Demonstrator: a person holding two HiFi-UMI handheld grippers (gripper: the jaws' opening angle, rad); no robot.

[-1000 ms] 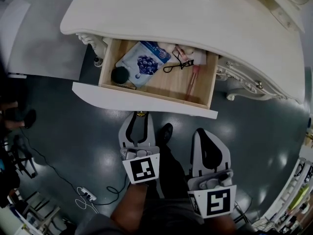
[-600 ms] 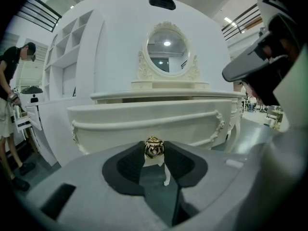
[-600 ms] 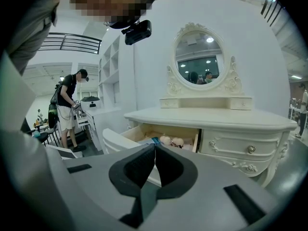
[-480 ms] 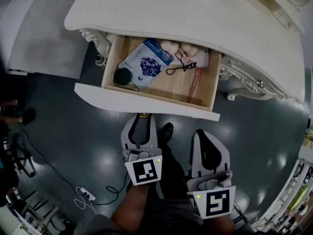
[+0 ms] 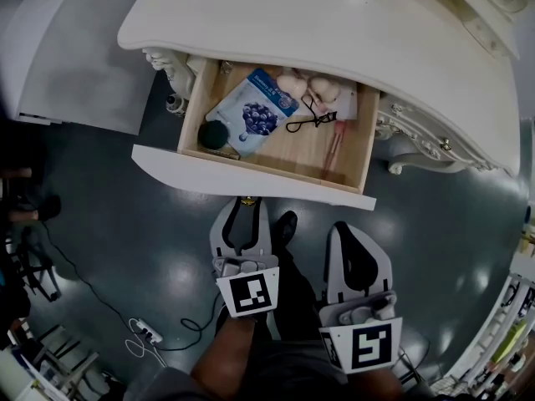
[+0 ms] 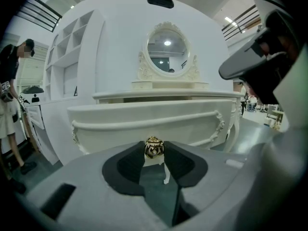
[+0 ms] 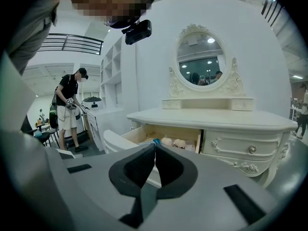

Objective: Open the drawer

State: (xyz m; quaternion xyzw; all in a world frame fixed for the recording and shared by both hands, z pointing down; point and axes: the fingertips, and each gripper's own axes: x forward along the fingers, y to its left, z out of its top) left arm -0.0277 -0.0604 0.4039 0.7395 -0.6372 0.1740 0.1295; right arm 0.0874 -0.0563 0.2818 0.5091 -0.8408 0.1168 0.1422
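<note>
The cream dressing table point(image 5: 334, 32) has its left drawer point(image 5: 251, 178) pulled out, the wooden inside showing. My left gripper point(image 5: 244, 207) is shut on the small gold knob point(image 6: 154, 147) in the middle of the drawer's curved front point(image 6: 144, 124); a dark pad sits on each side of the knob. My right gripper point(image 5: 357, 232) hangs to the right, short of the drawer, shut with nothing between its pads point(image 7: 144, 165). From its side the open drawer point(image 7: 163, 136) shows under the tabletop.
Inside the drawer lie a blue sachet point(image 5: 253, 111), a round black lid point(image 5: 212, 134) and an eyelash curler point(image 5: 309, 119). A cable with a power strip point(image 5: 150, 337) lies on the dark floor at the left. A person point(image 7: 72, 109) stands by white shelves.
The head view has drifted slightly, so everything sits a little further right in it. Drawer, knob and both grippers keep their places relative to each other.
</note>
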